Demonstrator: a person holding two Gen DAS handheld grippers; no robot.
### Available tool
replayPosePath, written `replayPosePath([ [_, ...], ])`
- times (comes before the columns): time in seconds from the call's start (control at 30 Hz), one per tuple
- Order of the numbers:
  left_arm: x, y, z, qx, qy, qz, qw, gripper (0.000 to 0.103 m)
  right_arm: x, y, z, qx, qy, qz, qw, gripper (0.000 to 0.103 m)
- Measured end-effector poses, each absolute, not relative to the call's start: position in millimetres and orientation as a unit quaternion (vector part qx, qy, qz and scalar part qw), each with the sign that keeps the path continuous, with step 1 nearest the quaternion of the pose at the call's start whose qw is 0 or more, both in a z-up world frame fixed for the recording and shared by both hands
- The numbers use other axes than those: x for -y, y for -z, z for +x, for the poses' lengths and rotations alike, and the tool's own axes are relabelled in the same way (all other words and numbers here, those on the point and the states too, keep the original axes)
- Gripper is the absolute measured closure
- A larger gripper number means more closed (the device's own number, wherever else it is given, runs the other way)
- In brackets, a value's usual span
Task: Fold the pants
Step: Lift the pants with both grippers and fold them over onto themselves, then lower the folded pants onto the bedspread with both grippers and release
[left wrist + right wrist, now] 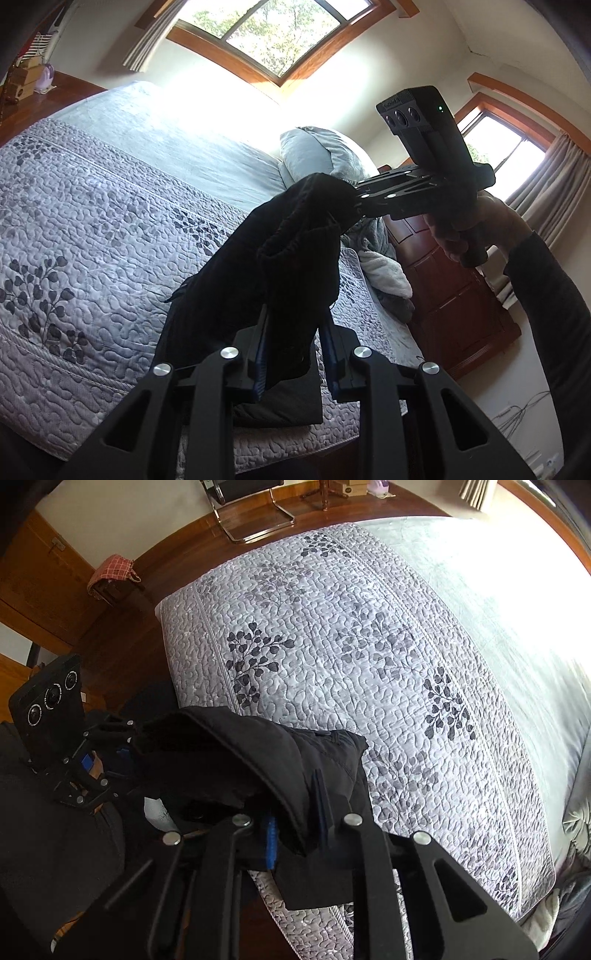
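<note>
The black pants (295, 258) hang bunched in the air above the near edge of the bed, stretched between both grippers. My left gripper (293, 332) is shut on one end of the cloth, which fills the gap between its blue-padded fingers. My right gripper (351, 195), held by a hand (454, 236) in a dark sleeve, pinches the other end higher up. In the right wrist view the right gripper (295, 812) is shut on a thick fold of the pants (240, 753). There the left gripper (122, 746) grips the far end at the left.
A grey quilted bedspread with leaf prints (369, 646) covers the bed below the pants. A pillow (317, 147) and a crumpled grey blanket (384, 273) lie by the wooden headboard (454, 295). A metal-framed chair (251, 513) and a basket with checked cloth (110, 576) stand on the wooden floor.
</note>
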State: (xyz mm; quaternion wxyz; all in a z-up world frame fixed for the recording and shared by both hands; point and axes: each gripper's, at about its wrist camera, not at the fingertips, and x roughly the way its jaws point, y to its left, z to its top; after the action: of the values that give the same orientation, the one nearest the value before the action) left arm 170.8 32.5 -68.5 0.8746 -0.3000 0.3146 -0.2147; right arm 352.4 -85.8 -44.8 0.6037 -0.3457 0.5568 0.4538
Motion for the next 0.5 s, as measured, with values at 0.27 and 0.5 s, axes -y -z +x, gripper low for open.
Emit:
replayPosePath([
  [0.27, 1, 71, 175, -0.328, 0.23, -0.278, 0.873, 0.079, 121, 49, 351, -0.555, -0.446, -0.345, 0.611, 0.089],
  [0.5, 35, 74, 178, -0.341, 0.247, -0.254, 0.871, 0.079, 159, 53, 353, -0.557, -0.436, -0.338, 0.621, 0.089],
])
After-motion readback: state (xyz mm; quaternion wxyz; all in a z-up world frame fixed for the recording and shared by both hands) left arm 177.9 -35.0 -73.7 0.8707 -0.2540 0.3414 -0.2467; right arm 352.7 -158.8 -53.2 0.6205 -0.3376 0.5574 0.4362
